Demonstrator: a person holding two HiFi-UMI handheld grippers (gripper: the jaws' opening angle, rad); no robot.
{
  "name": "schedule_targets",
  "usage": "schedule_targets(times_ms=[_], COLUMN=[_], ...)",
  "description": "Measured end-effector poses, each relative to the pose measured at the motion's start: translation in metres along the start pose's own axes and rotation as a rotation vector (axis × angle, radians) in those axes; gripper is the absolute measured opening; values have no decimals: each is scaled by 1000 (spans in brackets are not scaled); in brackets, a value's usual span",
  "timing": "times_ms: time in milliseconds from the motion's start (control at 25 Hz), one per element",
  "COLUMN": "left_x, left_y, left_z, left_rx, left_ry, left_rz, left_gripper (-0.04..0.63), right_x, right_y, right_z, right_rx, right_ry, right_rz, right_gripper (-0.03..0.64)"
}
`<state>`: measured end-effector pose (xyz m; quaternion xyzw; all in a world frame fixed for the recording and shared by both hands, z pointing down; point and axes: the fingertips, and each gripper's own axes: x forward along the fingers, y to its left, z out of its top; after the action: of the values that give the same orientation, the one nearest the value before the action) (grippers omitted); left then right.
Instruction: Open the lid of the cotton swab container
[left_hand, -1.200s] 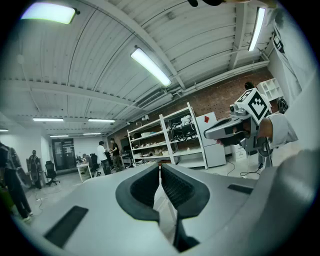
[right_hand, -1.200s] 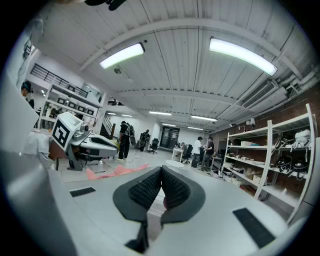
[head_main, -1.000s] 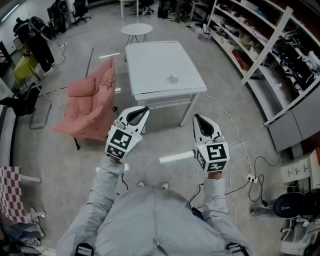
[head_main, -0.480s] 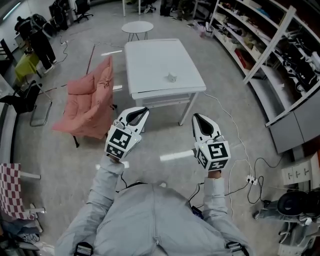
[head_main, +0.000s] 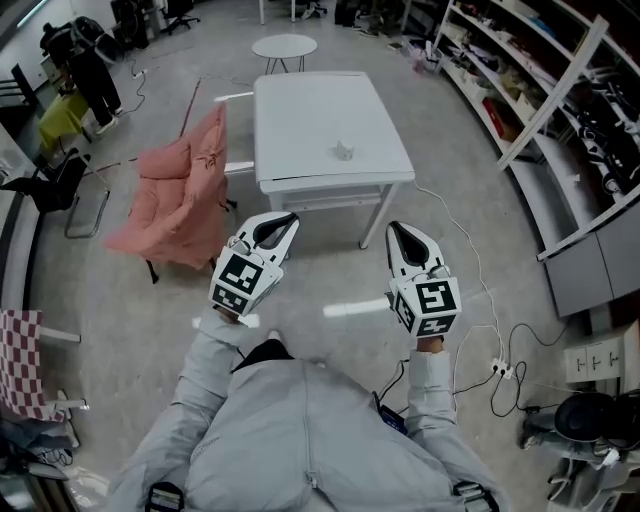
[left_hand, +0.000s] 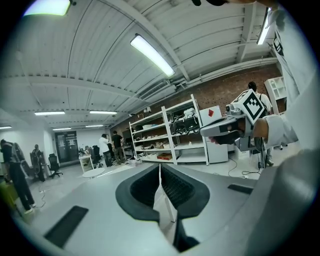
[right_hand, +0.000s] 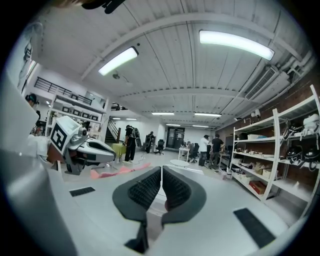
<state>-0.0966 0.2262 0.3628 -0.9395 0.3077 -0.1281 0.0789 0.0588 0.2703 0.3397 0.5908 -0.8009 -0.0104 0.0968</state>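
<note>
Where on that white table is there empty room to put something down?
Nearly all of the white table is bare: the far half and the left side are free. Only a small container sits near its front edge. The pink chair crowds the table's left; shelves line the right.

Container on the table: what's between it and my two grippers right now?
In the head view, only bare floor and the bare near part of the table separate the left gripper and right gripper from the container.
</note>
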Motion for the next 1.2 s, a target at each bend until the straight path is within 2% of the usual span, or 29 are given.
schedule_targets(times_ms=[400, 760, 1200], left_x=[58, 143, 222], left_y=[40, 143, 235], left_z=[-9, -9, -19], left_rx=[-8, 3, -13], left_ry=[-9, -46, -52], left_rz=[-6, 4, -35], left_gripper=[29, 29, 29], right_x=[54, 170, 280], right_y=[-39, -91, -121], right_z=[-10, 7, 18], right_rx=[24, -2, -22], right_ry=[15, 8, 35], right_rz=[-30, -76, -93], right_gripper=[35, 35, 35])
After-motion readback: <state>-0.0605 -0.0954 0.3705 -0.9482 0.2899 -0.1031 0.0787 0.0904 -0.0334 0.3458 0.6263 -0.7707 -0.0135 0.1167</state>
